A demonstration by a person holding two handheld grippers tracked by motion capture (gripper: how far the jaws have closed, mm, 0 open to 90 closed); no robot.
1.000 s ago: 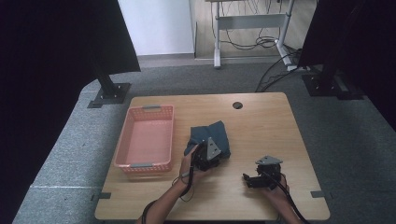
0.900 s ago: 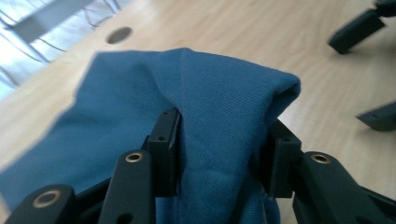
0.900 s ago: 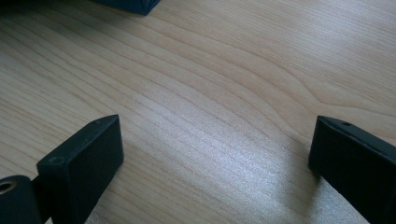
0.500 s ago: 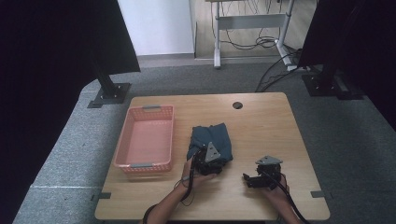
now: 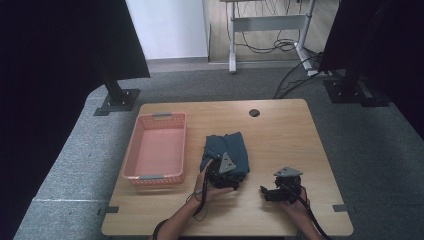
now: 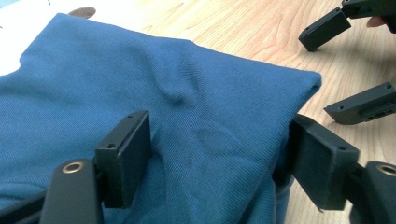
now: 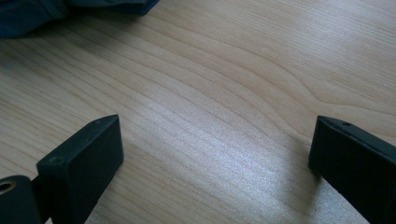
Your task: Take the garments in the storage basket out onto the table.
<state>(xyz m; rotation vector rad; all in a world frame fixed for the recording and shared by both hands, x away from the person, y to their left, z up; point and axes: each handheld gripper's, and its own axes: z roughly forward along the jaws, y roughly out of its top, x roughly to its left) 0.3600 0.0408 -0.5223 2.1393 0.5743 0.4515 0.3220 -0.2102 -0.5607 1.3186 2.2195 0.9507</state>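
Folded blue cloth (image 5: 227, 150) mid-table, just right of the pink basket (image 5: 156, 150), whose inside looks bare. Left gripper (image 6: 219, 158) over cloth's near edge, jaws just been opening, fabric between them, unpinched. Right gripper (image 5: 280, 190) spread wide over bare wooden table (image 5: 290, 130).

Left tongs (image 5: 223, 175) jaws have just been opening; right tongs (image 5: 276, 190) gape wide.
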